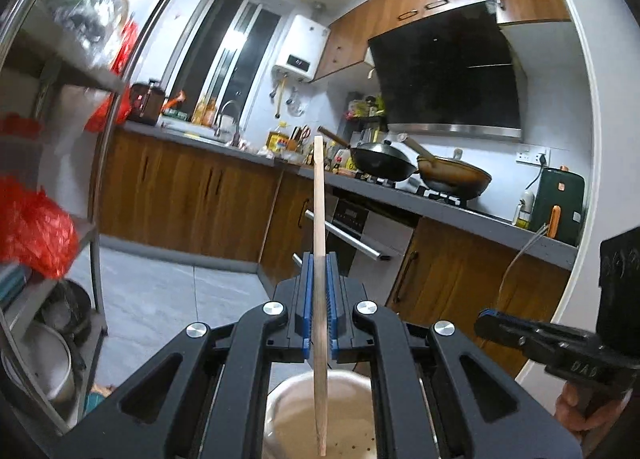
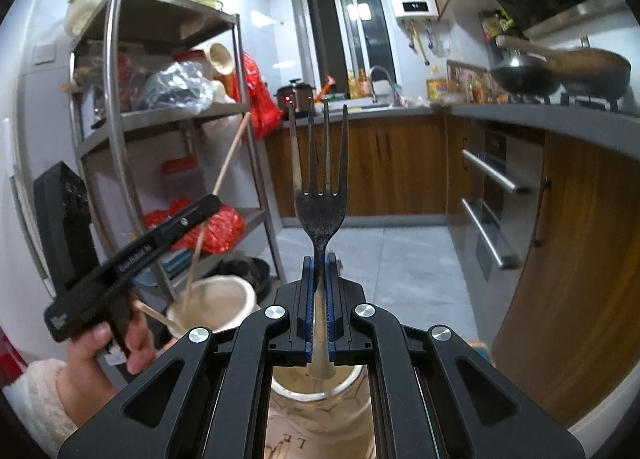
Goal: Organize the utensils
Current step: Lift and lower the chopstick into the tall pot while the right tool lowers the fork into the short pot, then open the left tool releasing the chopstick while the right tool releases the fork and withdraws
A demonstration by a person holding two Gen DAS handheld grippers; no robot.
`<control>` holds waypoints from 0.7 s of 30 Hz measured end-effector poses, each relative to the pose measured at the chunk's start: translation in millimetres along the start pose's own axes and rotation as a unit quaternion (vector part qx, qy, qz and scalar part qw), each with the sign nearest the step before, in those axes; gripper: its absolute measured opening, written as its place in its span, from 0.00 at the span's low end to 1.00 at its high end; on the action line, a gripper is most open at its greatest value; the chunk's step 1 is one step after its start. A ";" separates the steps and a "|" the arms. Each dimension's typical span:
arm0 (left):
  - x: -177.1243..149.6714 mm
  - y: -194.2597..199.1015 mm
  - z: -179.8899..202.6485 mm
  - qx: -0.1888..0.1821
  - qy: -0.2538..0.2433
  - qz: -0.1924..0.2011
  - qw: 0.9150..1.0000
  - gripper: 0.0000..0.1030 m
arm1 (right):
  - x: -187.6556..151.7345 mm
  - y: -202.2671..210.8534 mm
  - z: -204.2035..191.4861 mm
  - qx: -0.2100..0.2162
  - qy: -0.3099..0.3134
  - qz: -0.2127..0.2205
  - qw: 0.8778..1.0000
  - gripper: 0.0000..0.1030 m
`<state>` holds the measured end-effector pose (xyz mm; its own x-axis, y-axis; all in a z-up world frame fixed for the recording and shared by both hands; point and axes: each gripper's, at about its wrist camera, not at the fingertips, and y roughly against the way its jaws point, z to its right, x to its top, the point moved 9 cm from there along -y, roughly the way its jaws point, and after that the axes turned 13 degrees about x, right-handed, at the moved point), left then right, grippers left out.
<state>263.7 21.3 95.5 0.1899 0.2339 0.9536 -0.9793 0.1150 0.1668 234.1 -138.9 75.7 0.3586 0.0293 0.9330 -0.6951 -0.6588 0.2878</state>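
My left gripper [image 1: 319, 259] is shut on a wooden chopstick [image 1: 319, 195] held upright, its lower end inside a cream holder [image 1: 352, 411] below. In the right wrist view the left gripper [image 2: 212, 201] holds that chopstick [image 2: 230, 155] over the cream holder [image 2: 236, 299], where another chopstick [image 2: 154, 315] leans on the rim. My right gripper [image 2: 319, 259] is shut on a metal fork [image 2: 320, 195], tines up, its handle above a second cream holder [image 2: 320, 419]. The right gripper [image 1: 486, 323] shows at the left wrist view's right edge.
A steel shelf rack [image 2: 160, 115] with red bags and jars stands at the left. Wooden cabinets and a grey counter [image 1: 440, 207] carry two woks [image 1: 384, 165] on the stove. An oven [image 2: 492, 195] is at the right. Grey tile floor [image 2: 372, 263] lies ahead.
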 end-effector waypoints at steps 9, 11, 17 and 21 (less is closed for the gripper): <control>-29.8 22.7 -11.7 0.008 -0.039 -0.024 0.999 0.06 | -33.5 -22.9 11.7 -0.012 -0.007 -0.041 0.999 0.06; -33.8 30.1 -12.1 0.010 -0.047 -0.025 0.999 0.06 | -39.2 -25.3 15.3 -0.016 -0.012 -0.047 0.999 0.06; -48.9 32.8 -11.7 0.020 -0.071 -0.049 0.996 0.06 | -50.7 -31.3 19.2 -0.025 -0.020 -0.063 0.998 0.06; -50.9 35.1 -10.7 0.023 -0.080 -0.047 0.995 0.06 | -57.7 -36.9 19.6 -0.033 -0.018 -0.078 0.996 0.06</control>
<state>220.3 23.8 50.2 0.2703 0.0668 0.9605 -0.9607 0.0838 0.2646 251.3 -131.0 7.0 0.4873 0.1003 0.8674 -0.6672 -0.5981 0.4440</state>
